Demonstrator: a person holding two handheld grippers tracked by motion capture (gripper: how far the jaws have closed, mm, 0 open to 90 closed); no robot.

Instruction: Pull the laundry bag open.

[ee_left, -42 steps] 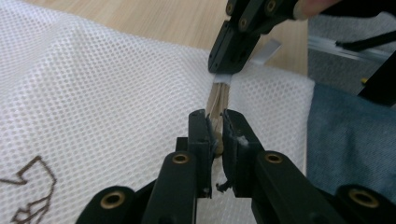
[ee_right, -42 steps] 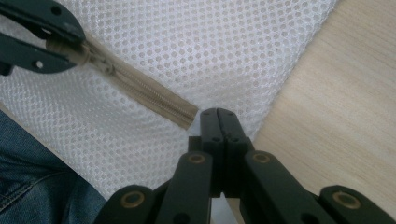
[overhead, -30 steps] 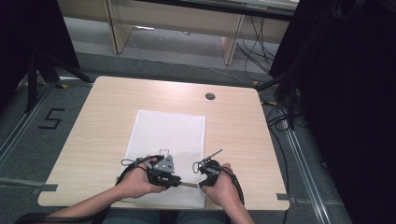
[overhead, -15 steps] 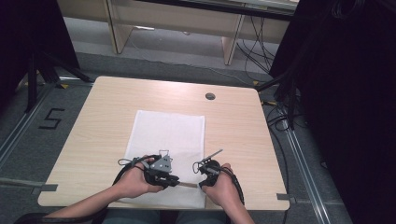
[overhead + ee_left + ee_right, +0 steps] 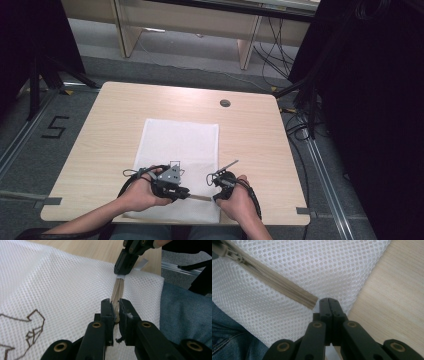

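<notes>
Left gripper [image 5: 115, 311]: jaws clamp the beige zipper [image 5: 118, 288].
Right gripper [image 5: 328, 302]: jaws clenched at the zipper's end.
Mesh bag [image 5: 182, 142]: flat on counter [image 5: 120, 105].

white mesh bag [image 5: 180, 150], dotted with tiny holes, brown outline drawing on it; beige zipper [image 5: 279, 285]; black grippers; pale wood-grain table [image 5: 260, 140]; blue denim.

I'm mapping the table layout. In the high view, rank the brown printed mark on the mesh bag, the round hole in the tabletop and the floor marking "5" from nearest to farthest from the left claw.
1. Brown printed mark: just beyond the left claw, on the white mesh bag.
2. Round hole: far side of the table, to the right.
3. Floor marking "5": off the table, far left.
</notes>
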